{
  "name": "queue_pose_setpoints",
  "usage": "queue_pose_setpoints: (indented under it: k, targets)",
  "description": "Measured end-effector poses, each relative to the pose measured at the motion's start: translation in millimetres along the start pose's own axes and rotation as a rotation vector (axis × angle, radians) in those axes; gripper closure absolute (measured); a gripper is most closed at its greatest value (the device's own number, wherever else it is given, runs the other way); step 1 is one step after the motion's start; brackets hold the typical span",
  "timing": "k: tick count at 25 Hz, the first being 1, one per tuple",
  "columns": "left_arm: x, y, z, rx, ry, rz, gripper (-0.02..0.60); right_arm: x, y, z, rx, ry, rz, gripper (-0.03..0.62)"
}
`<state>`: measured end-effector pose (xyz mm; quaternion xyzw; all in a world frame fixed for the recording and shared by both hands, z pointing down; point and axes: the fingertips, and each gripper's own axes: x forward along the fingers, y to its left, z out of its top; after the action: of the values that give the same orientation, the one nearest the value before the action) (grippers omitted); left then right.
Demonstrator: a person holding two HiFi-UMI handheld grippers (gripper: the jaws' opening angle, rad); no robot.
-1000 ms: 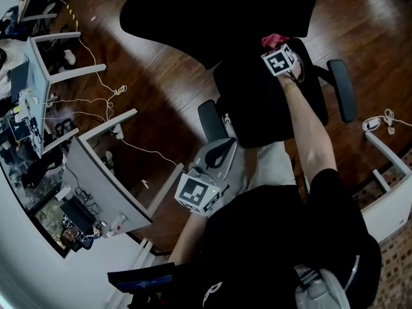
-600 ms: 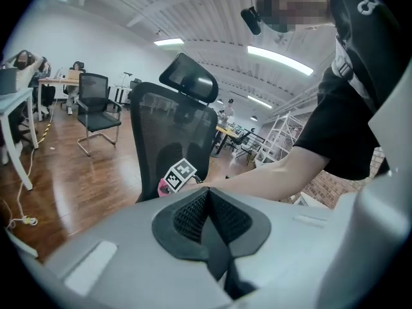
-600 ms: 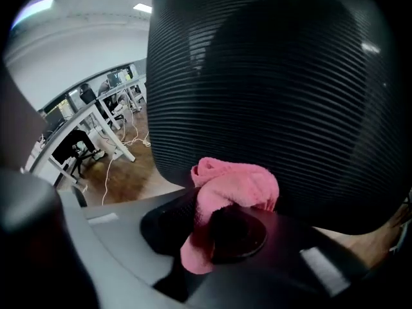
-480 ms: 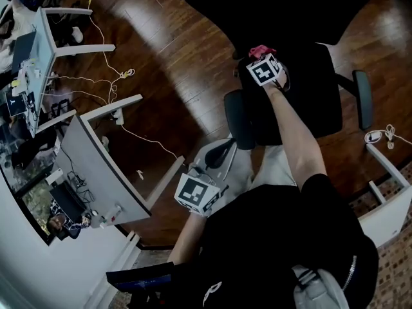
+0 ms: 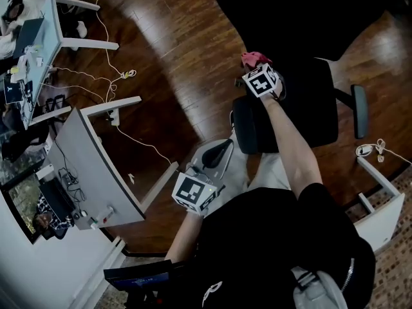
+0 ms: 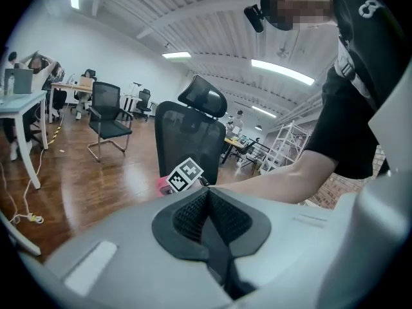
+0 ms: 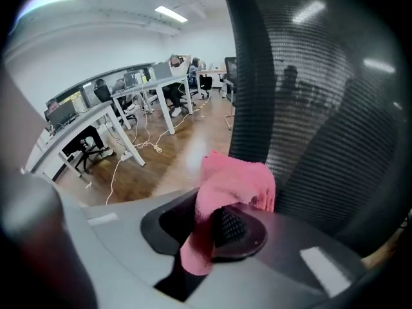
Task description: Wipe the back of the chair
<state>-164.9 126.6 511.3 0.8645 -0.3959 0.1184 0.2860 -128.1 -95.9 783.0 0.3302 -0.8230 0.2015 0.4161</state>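
Head view, looking steeply down on a dark wooden floor [image 5: 167, 56]. A black office chair fills the one o'clock area; its mesh chair back [image 5: 290, 11] sits at the top and its seat [image 5: 302, 108] just below. My right arm reaches toward one o'clock. The right gripper [image 5: 256, 68] rides at the near edge of the backrest, clamped on a pink cloth [image 5: 254, 58].

In the right gripper view, the cloth bunches up out of the pinched jaws, with one tail trailing down between them. The black mesh rises just beyond it from twelve to three o'clock. The wad leads the gripper, so I judge soft fabric would meet the mesh before hard plastic does. It sits right at the frame's edge, but I cannot tell whether it is touching.

The left gripper [image 5: 215, 156] hangs low at six o'clock, close to my body and well apart from the chair. In its own view the jaws are pressed together with nothing between them. It looks parked clear of the wiping arm.

A white desk [image 5: 96, 166] stands at eight o'clock, with loose cables [image 5: 122, 76] on the floor at ten o'clock. Both are well clear of the chair.
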Motion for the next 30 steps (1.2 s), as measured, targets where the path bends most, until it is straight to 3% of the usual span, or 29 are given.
queue_pose_setpoints:
  k: [4, 8, 13, 18, 22, 26, 30]
  targets:
    - [-3.1, -2.1, 8.9, 0.009, -0.017, -0.001, 0.594, -12.2, -7.0, 16.6, -0.029, -0.005, 0.004, 0.545]
    - [-0.3, -11.5, 12.0, 0.020, -0.030, -0.008, 0.594, -26.5, -34.8, -0.8, -0.012, 0.000, -0.035, 0.545]
    - [11.4, -27.2, 0.1, 0.027, -0.013, -0.015, 0.594, -56.2, -112.3, -40.5, 0.052, 0.011, -0.135, 0.545]
    - [32.6, -47.8, 5.9, 0.047, 0.007, -0.026, 0.594, -102.9, -217.1, -79.4, 0.105, 0.062, -0.285, 0.545]
    - [56.1, -72.4, 12.3, 0.058, 0.014, -0.044, 0.594, -138.0, -285.9, -105.4, 0.160, 0.070, -0.351, 0.545]
    - [86.1, -93.6, 25.8, 0.066, 0.025, -0.075, 0.594, -159.9, -335.6, -105.6, 0.196, 0.061, -0.377, 0.545]
    - [104.7, -120.8, 23.8, 0.078, 0.030, -0.107, 0.594, -180.2, -354.6, -111.8, 0.215, 0.024, -0.401, 0.545]
